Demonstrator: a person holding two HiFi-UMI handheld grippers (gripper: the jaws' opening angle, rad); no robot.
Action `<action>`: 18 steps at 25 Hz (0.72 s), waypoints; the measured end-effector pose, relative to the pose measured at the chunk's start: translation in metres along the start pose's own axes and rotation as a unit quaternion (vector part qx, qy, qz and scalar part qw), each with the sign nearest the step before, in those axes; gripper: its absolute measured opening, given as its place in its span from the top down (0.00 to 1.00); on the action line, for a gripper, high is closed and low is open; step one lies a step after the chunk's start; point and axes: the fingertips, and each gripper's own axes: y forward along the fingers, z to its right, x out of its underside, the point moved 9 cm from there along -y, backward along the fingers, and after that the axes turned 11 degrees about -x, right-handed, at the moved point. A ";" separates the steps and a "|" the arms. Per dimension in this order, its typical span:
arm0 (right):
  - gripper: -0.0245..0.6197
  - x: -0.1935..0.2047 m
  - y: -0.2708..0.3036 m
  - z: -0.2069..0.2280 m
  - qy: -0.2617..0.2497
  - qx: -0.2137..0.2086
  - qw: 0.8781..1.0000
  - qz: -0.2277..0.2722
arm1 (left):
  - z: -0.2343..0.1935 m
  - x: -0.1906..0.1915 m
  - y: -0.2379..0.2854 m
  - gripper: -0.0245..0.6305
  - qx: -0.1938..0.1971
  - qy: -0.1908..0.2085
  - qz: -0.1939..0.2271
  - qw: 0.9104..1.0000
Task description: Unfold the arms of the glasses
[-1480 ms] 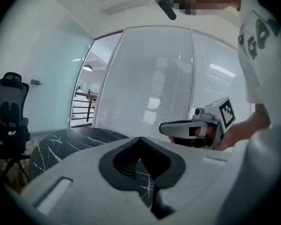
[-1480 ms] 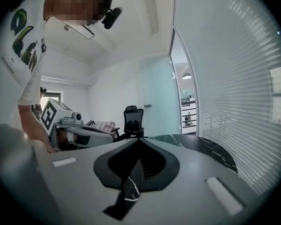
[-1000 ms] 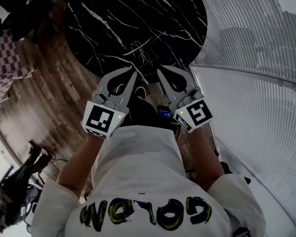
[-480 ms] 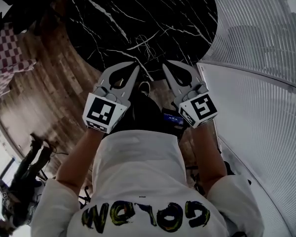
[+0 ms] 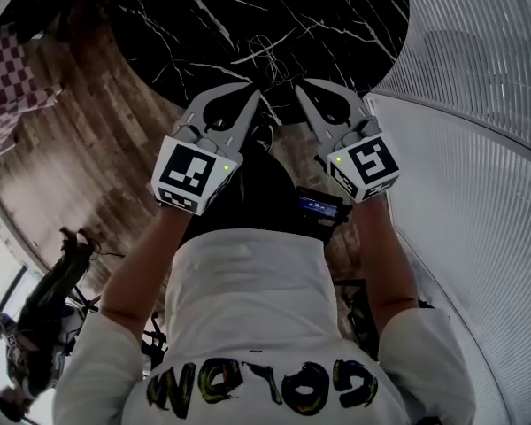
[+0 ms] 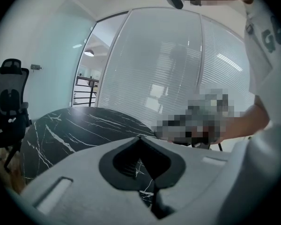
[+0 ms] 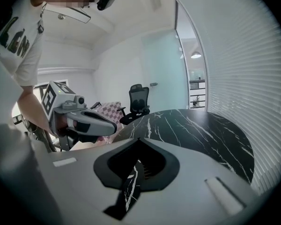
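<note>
Over the last second both grippers have been lowered side by side, and they have kept their station at the near edge of the table. In the head view the left gripper and right gripper have their tips at that edge as before, angled toward each other but apart, with the wood floor off to the left. Little else has altered. The jaws have not stirred: each gripper view shows the two fingers pressed together, with only dark veined tabletop visible through the opening behind them, so both are clenched on nothing. The glasses cannot be picked out for certain in any view. A faint wiry shape among the white veins, just inside the near edge and beyond the tips, may be them, but it could equally be marble. Judged from this, the task has not begun — the descent reads as an approach toward table height, and the arms are presumably yet to be touched. Before anything unfolds, the jaws would have to part, one pair to steady the frame and the other to catch an arm — and thin wire on polished stone looks liable to skid.
</note>
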 end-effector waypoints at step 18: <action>0.90 0.070 0.049 0.044 0.050 0.010 0.996 -0.069 | -0.022 0.054 0.046 0.96 0.000 -0.034 -0.049 0.998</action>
